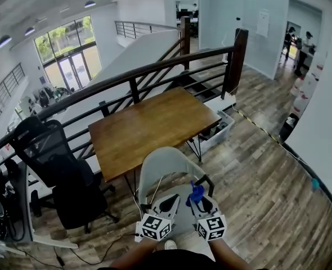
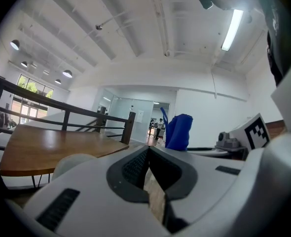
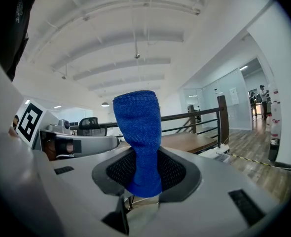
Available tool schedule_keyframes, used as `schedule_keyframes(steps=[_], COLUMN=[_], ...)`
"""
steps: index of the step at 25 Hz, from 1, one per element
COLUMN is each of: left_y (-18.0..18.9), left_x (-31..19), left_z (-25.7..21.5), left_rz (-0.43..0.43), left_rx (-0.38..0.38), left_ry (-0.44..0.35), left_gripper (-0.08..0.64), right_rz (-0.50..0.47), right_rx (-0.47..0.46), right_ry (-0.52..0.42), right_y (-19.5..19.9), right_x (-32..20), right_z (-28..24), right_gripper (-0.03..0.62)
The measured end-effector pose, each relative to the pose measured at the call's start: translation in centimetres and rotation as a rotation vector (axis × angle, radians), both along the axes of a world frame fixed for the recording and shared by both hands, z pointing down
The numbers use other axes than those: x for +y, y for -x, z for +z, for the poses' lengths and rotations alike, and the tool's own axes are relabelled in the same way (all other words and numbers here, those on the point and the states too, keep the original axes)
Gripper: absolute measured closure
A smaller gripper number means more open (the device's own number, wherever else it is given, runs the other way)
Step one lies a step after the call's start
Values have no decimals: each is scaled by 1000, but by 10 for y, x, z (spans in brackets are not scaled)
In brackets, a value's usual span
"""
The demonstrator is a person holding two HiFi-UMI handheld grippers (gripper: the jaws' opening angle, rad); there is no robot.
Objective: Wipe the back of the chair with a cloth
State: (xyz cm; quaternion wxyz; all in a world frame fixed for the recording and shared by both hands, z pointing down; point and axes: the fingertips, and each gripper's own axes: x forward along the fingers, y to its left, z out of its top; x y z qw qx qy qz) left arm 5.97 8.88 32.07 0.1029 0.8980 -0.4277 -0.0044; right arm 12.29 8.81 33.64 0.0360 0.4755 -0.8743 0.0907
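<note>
A pale grey chair (image 1: 167,170) stands in front of me, its curved back toward the wooden table (image 1: 155,125). Both grippers hover side by side above its seat, pointing up and forward. My right gripper (image 3: 145,174) is shut on a blue cloth (image 3: 139,137), which sticks up out of its jaws; the head view shows the blue cloth (image 1: 196,194) above the right gripper (image 1: 203,202). My left gripper (image 2: 148,168) is shut with nothing in it and sits just left of the right one, as the left gripper (image 1: 169,203) in the head view. The chair's top edge (image 2: 72,163) shows low in the left gripper view.
A black office chair (image 1: 56,165) stands to the left by a desk with cables. A dark metal railing (image 1: 155,72) runs behind the table, with stairs beyond it. A plastic crate (image 1: 219,129) sits under the table's right end. Wood floor stretches to the right.
</note>
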Motion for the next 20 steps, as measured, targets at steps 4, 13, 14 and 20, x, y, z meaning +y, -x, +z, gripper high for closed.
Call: schedule_keyframes(steps=[4,13,14,20], left_y=[8,22,24,25], left_x=[-11,-31,-33,-61], left_z=[2,6,9,15], left_rz=[11,-25,-33,-89], left_rx=[15,41,39,27], left_ry=[-1,21,28,34], left_gripper=[561,561,561,561], right_rz=[-1,-17,-24,-81], right_rx=[9,24,21,11], right_ry=[2,22,26,33], right_y=[12,19,20,21], right_x=[-10,-26,-29,-58], right_z=[2,2,4,11], right_gripper=[472,472,472,472])
